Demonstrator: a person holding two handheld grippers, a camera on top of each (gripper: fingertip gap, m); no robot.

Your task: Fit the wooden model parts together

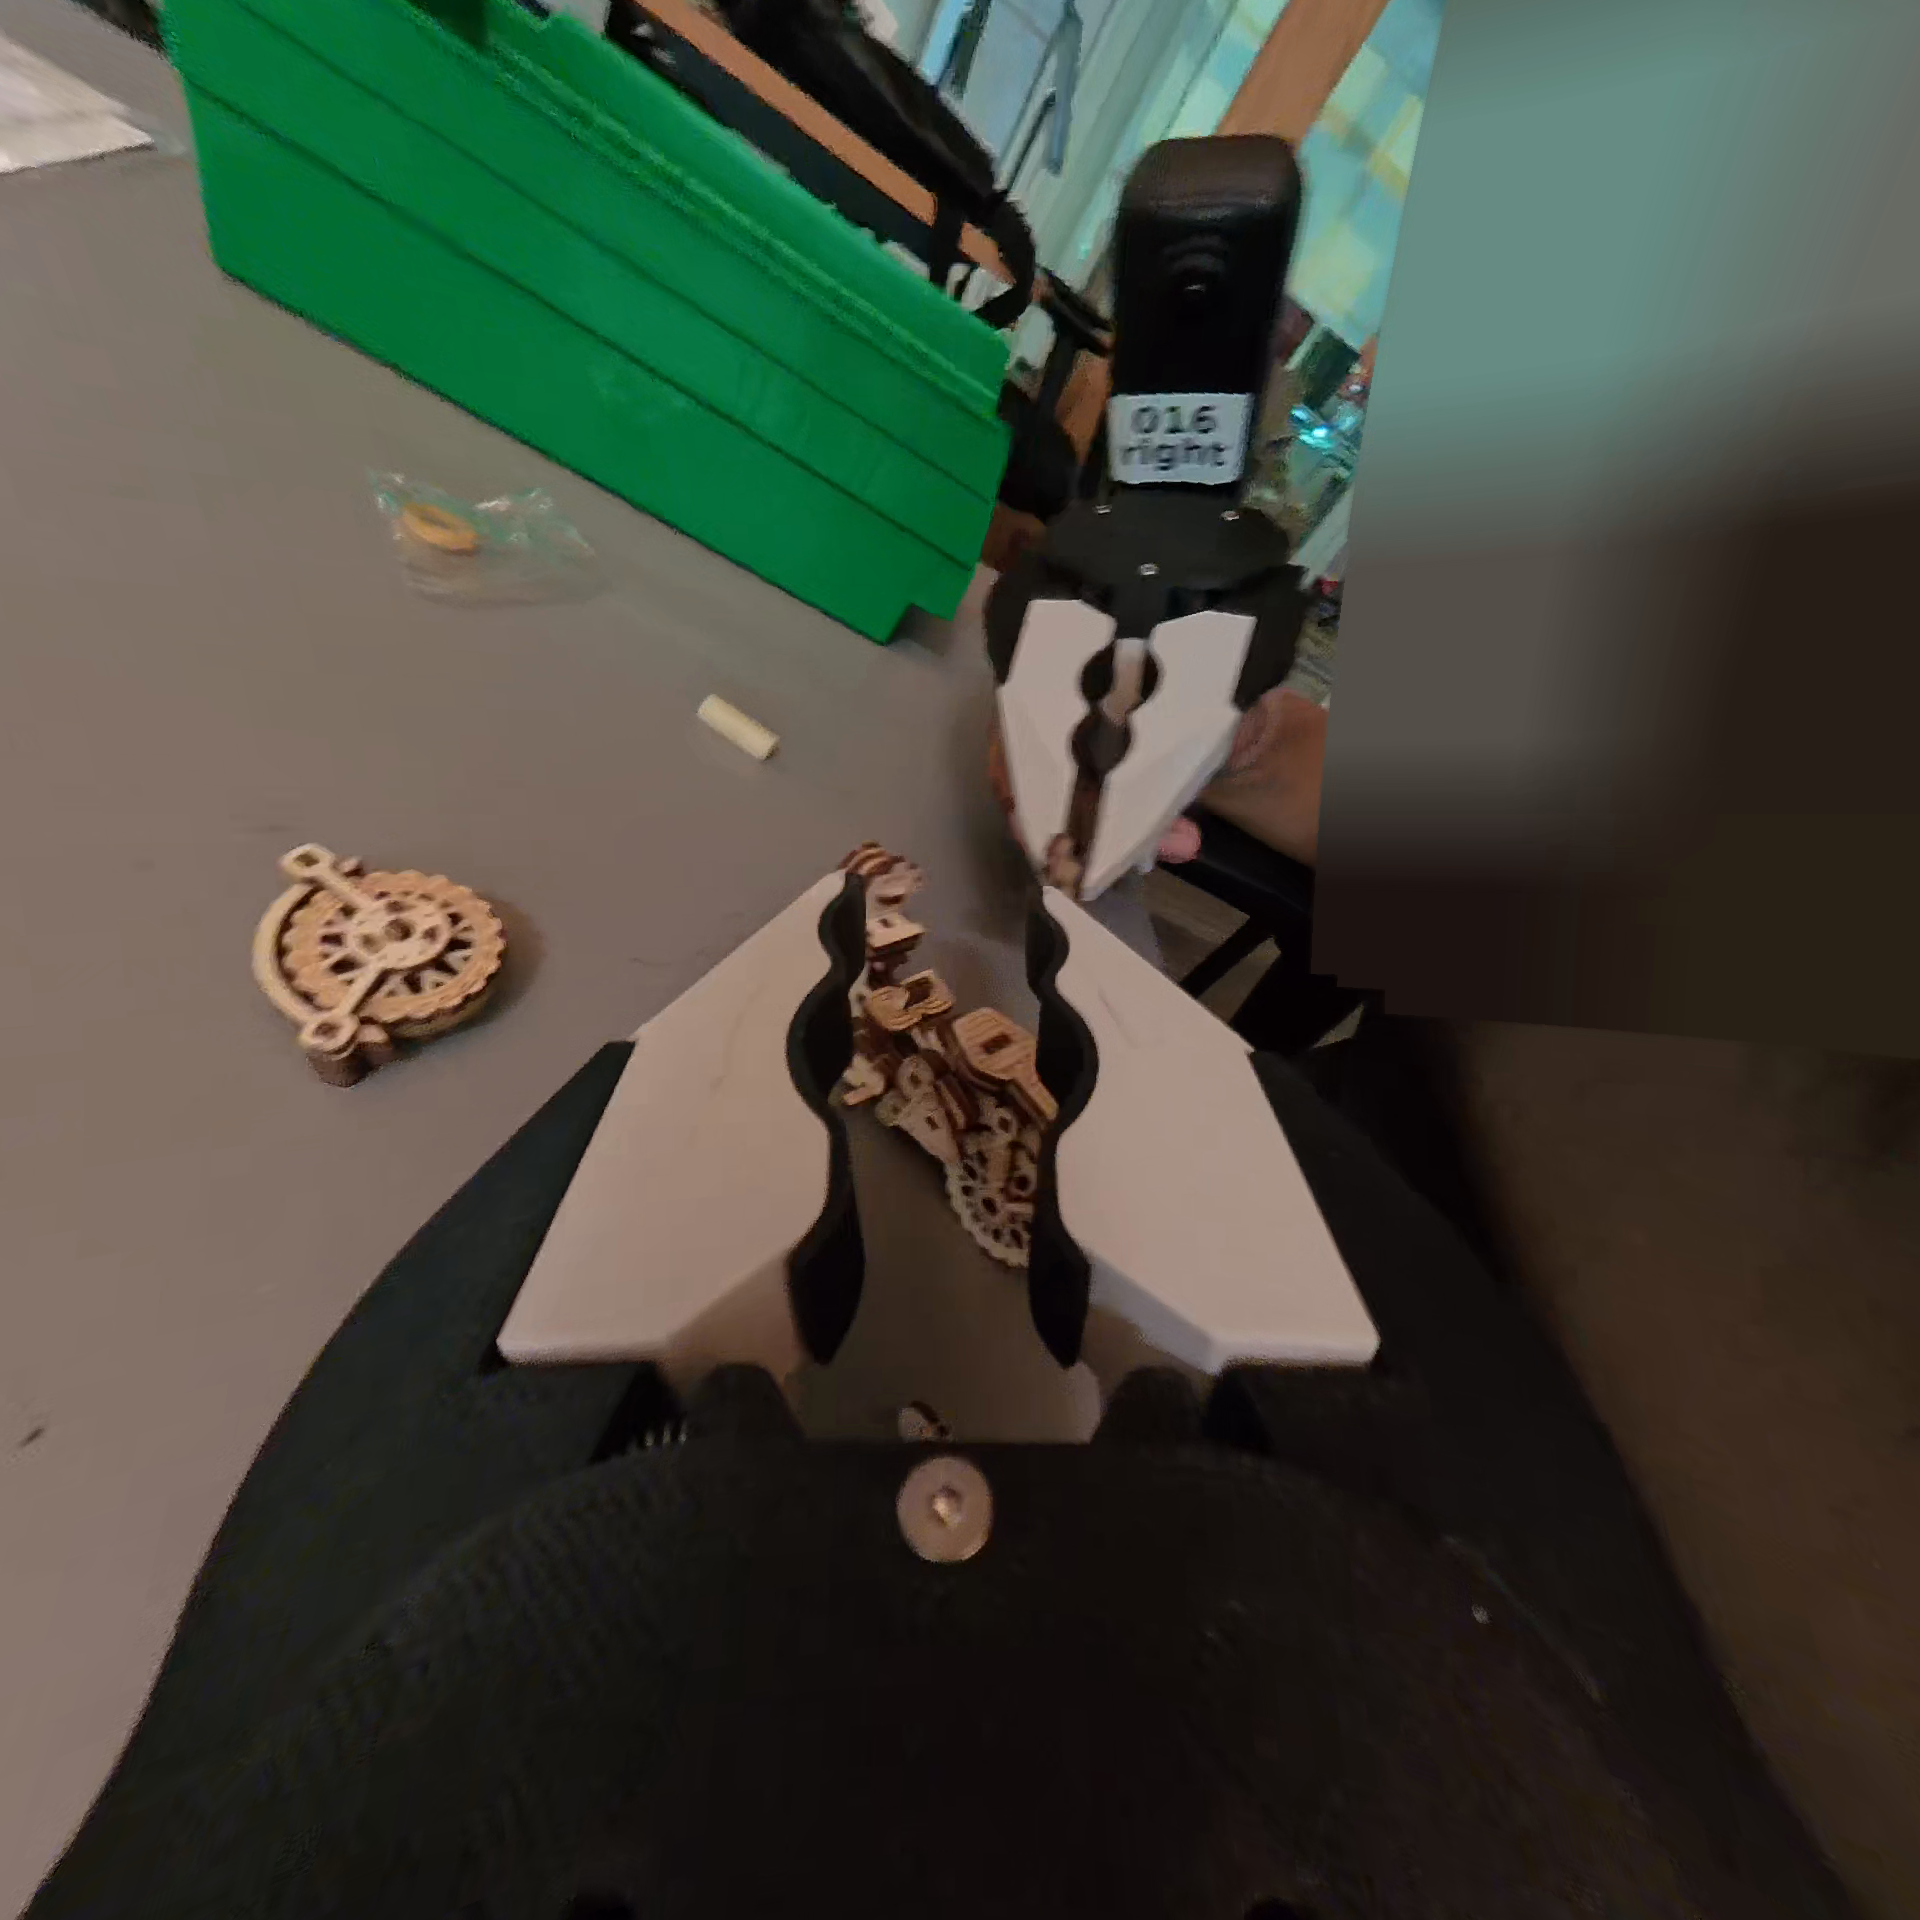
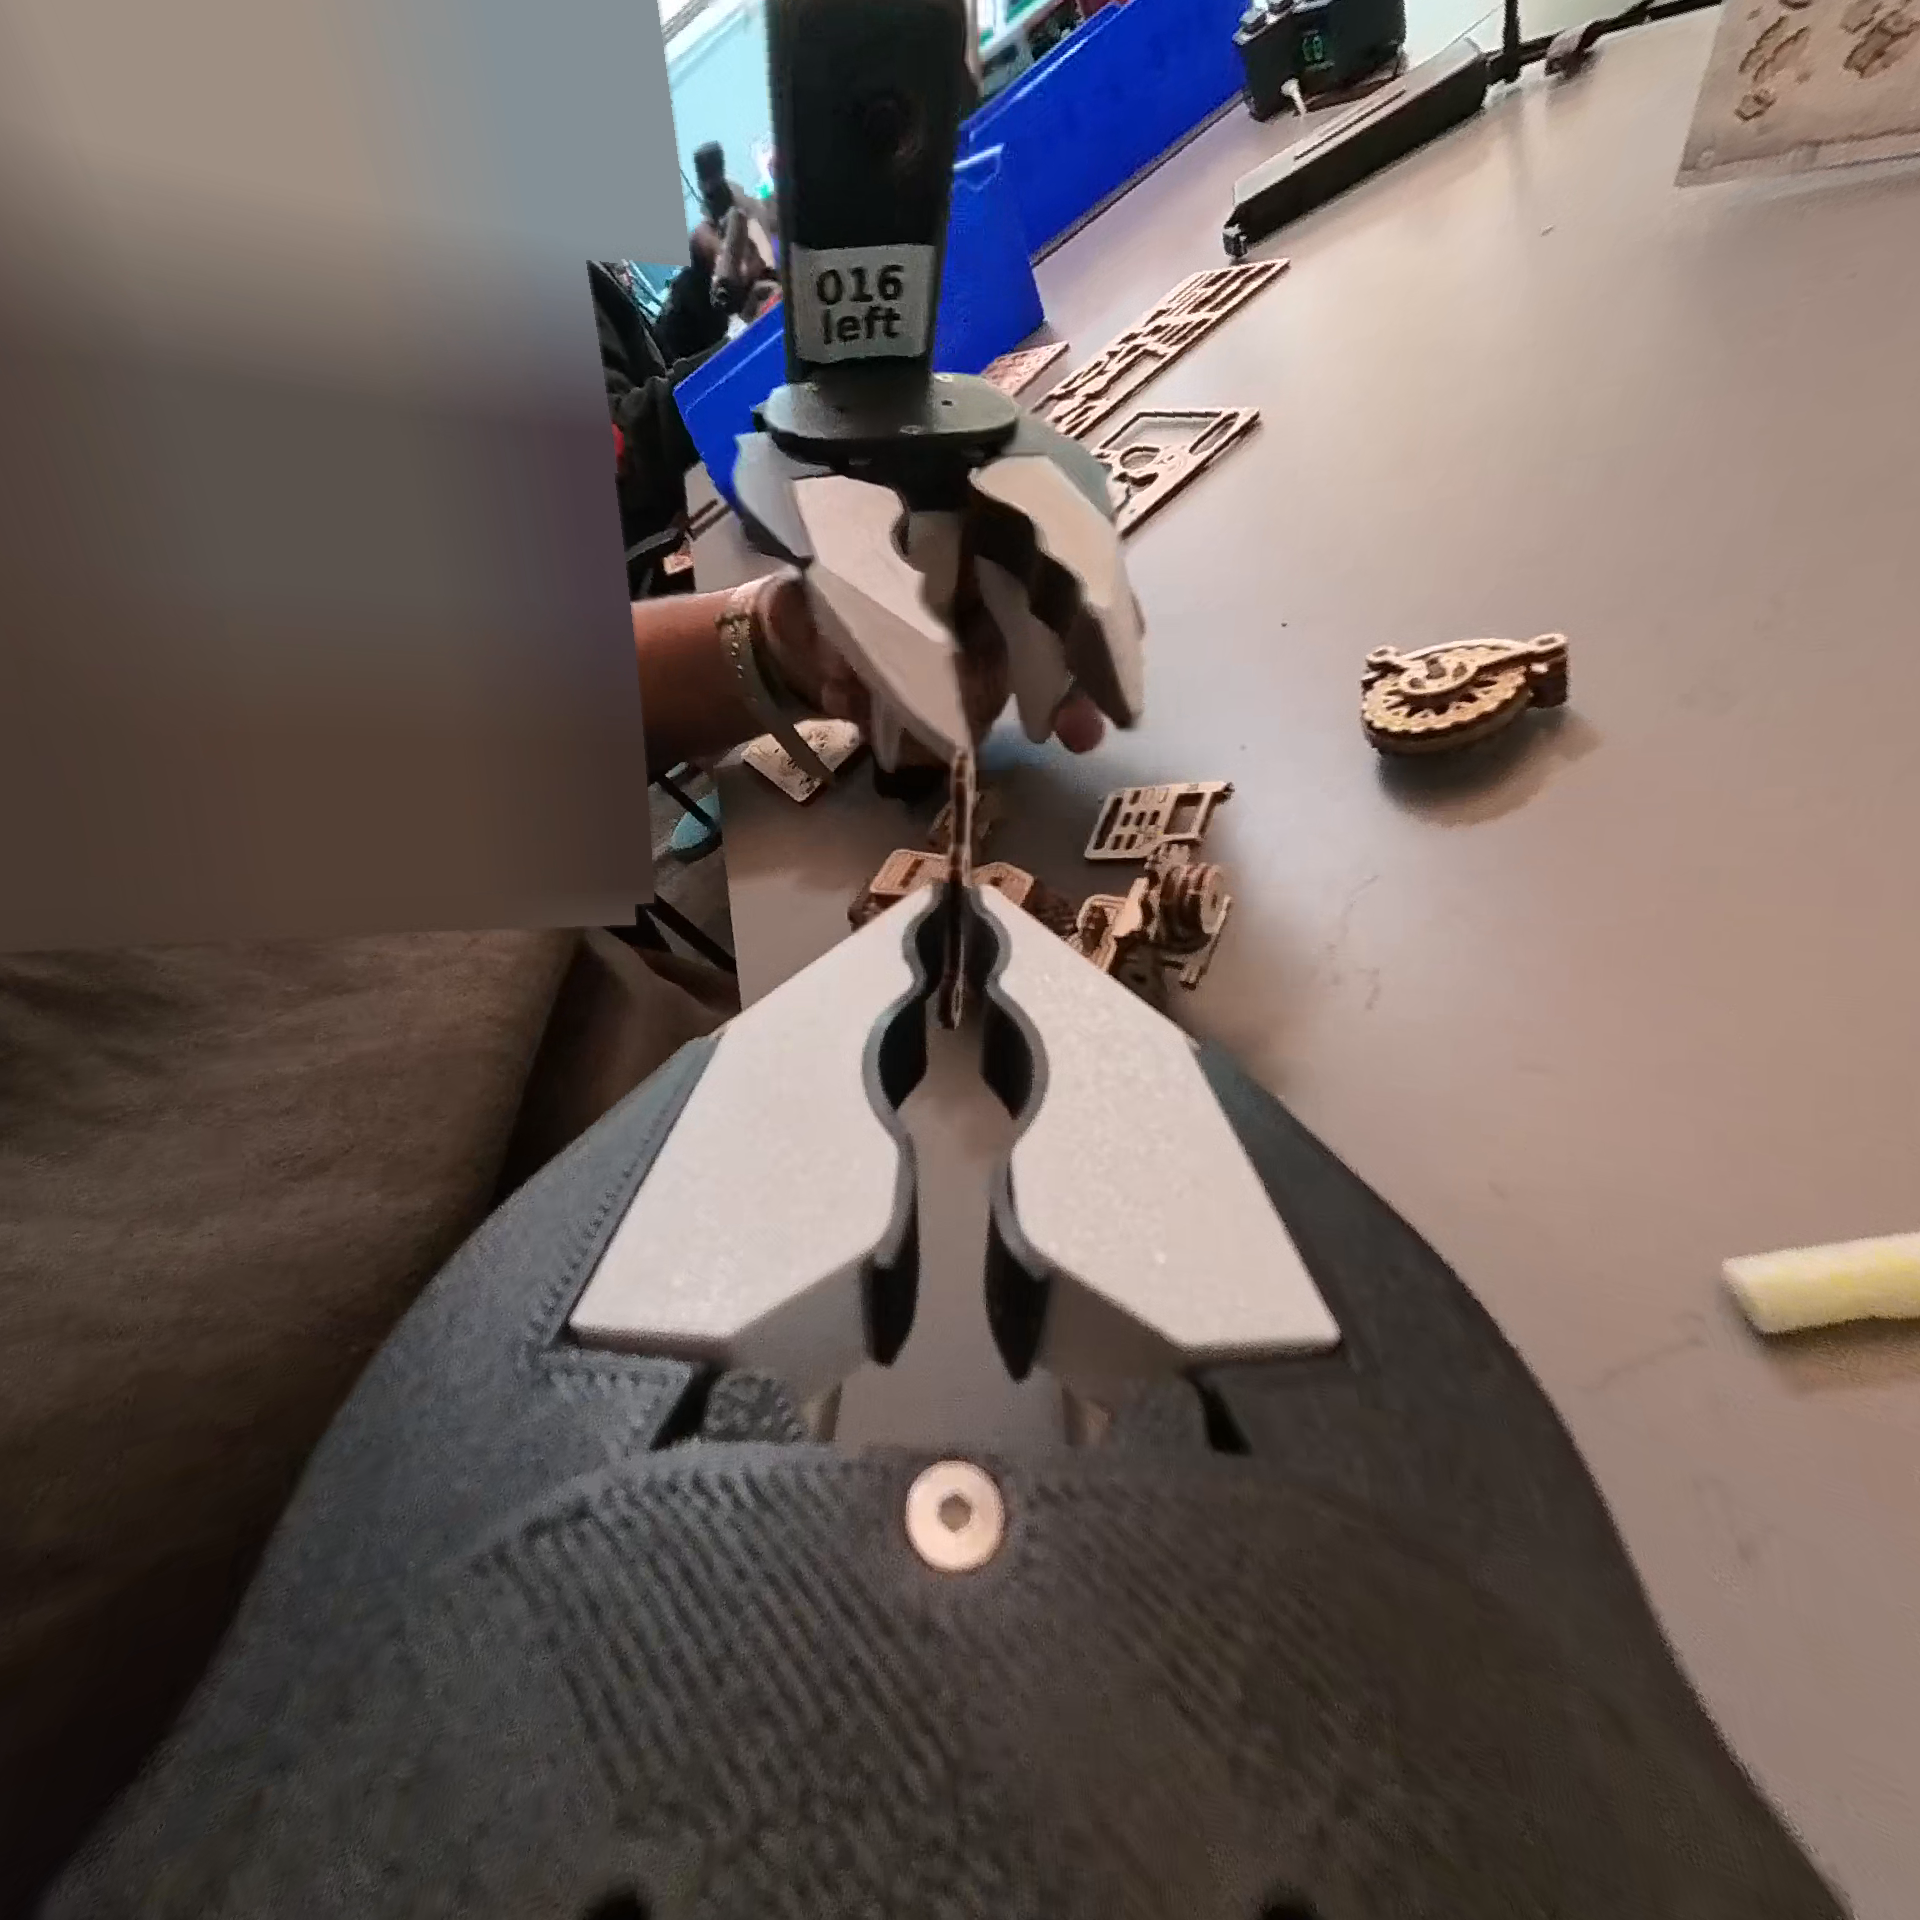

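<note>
A: Where is the piece that gets fitted?

B: A thin flat wooden part (image 2: 957,940) stands on edge at the centre of the right wrist view, pinched between the tips of the right claw (image 2: 954,894), which is nearly closed on it. Its long axis runs straight ahead, up the frame, toward the other claw.

A: And what does it go into?

B: Judging from the task, the wooden model assembly (image 1: 940,1081), a cluster of gears and small blocks. In the left wrist view it lies at centre frame between the fingers of the left claw (image 1: 945,904). That claw stands fairly wide; whether its fingers touch the wood I cannot tell.

A: How do the two claws face?

B: Tip to tip. In the left wrist view the right claw (image 1: 1075,868) sits just above and right of centre, pointing down at the assembly, apart from it by a small gap. The right claw is the nearer one to make the join.

A: Anything else around?

B: On the grey counter (image 1: 208,644), a finished round wooden gear piece (image 1: 376,961) lies at left centre, a small pale cylinder (image 1: 738,726) above it, and a green box (image 1: 582,312) at upper left.
</note>
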